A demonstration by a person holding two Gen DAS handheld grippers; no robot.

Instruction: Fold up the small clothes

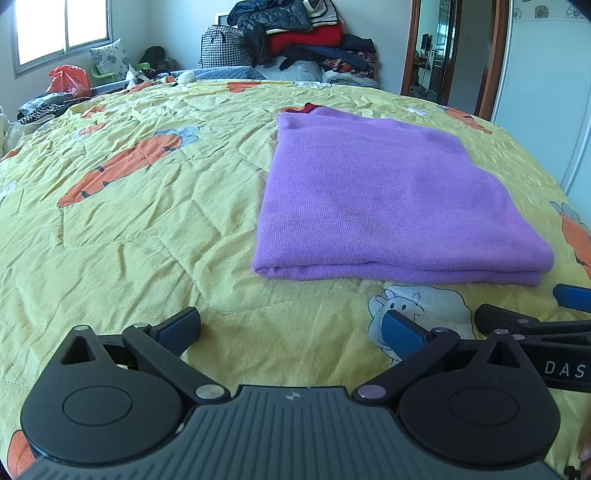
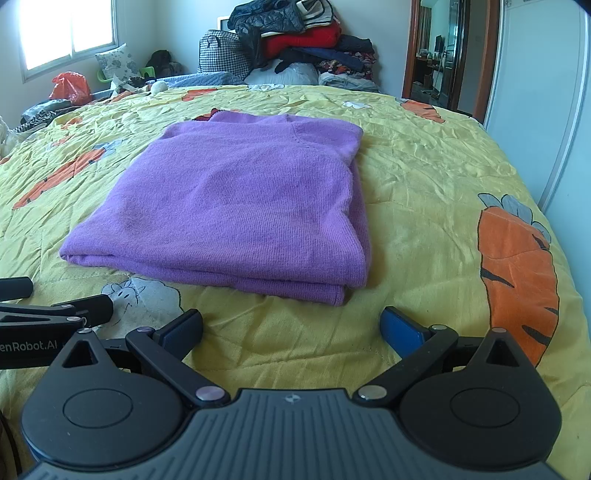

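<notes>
Both grippers hang low over the bed, and neither has anything in it. The left gripper (image 1: 291, 326) has its jaws spread wide, only yellow carrot-print quilt (image 1: 147, 236) between them. The right gripper (image 2: 291, 326) is the same, jaws released, nothing held.

The folded purple knit sweater (image 2: 236, 206) lies flat on the quilt just ahead of both grippers, layers stacked, its folded edge facing the cameras. It looks finished or close to it, I'd say.

What could spoil it now? At the near right corner the lower layers stick out past the top one, so a careless push there could slide the stack apart. The knit is soft and the quilt is wrinkled and yielding; a pinch that catches only the top layer would likely peel the fold open. The two grippers also sit just beside each other, so a sideways move risks a knock.

Containers: a black-and-white houndstooth bag (image 1: 223, 48) stands by the far wall, contents hidden, under a pile of dark and red clothes (image 1: 303, 33). An orange-red plastic bag (image 1: 68, 79) sits near the window; I cannot tell what is inside.
</notes>
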